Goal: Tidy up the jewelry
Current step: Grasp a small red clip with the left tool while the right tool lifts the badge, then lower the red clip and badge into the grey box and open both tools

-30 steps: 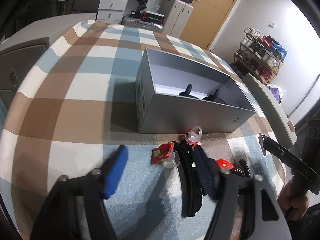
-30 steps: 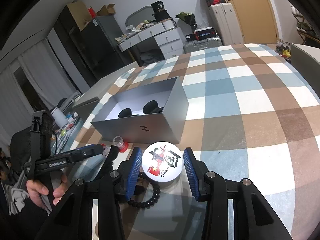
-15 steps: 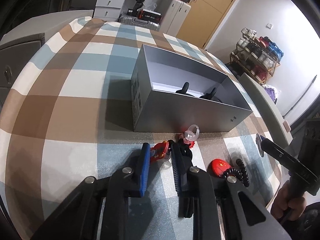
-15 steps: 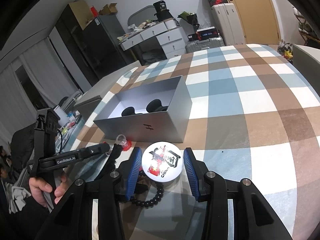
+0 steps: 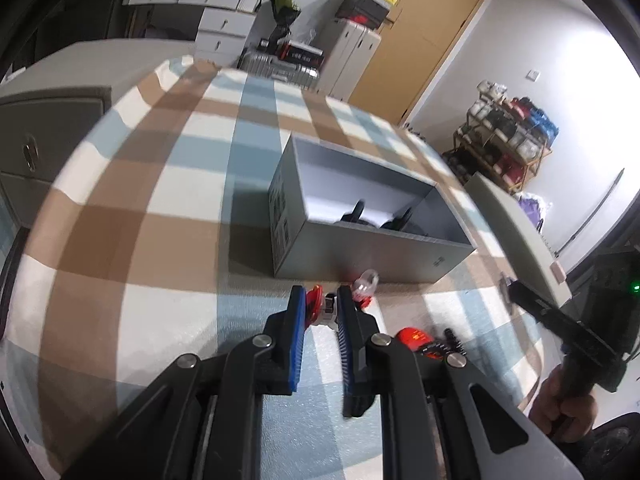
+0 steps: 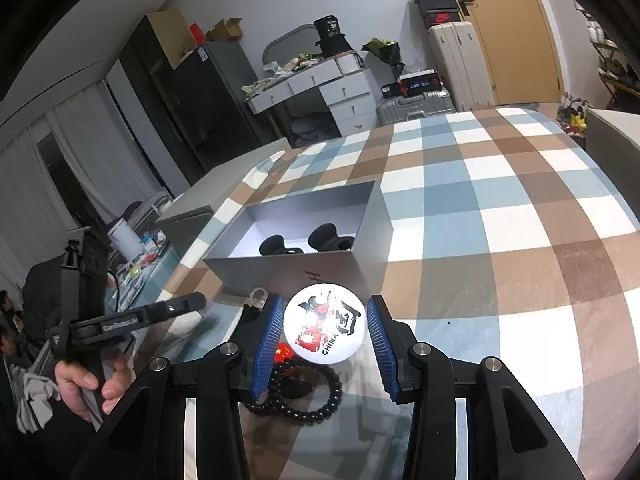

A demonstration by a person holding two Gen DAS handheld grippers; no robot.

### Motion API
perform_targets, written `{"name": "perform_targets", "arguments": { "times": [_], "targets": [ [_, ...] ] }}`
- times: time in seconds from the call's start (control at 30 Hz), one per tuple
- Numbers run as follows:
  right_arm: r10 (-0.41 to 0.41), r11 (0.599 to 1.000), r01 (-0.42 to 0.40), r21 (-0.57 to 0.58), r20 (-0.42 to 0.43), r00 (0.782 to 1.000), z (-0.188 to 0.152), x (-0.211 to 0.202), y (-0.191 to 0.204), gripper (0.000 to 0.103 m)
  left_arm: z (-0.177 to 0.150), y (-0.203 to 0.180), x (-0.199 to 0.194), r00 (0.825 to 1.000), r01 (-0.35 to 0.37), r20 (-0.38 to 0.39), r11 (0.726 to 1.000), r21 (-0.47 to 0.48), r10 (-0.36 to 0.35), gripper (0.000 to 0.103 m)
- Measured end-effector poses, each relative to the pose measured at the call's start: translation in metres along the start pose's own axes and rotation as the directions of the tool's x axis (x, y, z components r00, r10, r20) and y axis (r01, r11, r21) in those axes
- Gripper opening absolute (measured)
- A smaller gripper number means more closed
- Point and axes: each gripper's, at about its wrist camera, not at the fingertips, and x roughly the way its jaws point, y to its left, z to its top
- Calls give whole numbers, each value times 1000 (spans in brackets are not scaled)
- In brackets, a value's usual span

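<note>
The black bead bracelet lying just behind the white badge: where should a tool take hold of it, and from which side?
Grip the black bead bracelet across one strand of its loop, on the near arc by the camera, coming down from above. It lies flat on the checked cloth as an open ring, so a finger can likely drop inside and one outside. The far arc is crowded by the white badge and a small red piece.

Left tongs have closed on the red brooch and lifted it
</note>
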Motion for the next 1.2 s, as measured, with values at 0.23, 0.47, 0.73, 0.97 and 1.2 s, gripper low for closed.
{"name": "perform_targets", "arguments": {
  "times": [0.23,0.47,0.73,0.97,1.2],
  "targets": [
    [47,999,-46,-21,27,999,14,-6,11,42,16,-12,-23,996,17,85,999,34,-20,11],
    [92,992,-86,-88,73,993,52,-8,32,42,43,-23,-24,990,31,136,996,80,-42,11],
    [137,982,-123,-146,85,987,81,8,48,42,68,-31,-4,988,64,134,992,109,-78,11],
    [166,983,-162,-89,37,985,91,46,34,42,74,-38,24,992,63,101,989,137,-77,11],
    [168,984,-168,-58,-15,986,90,77,18,42,73,-33,52,997,71,32,990,126,-75,11]
  ]
}}
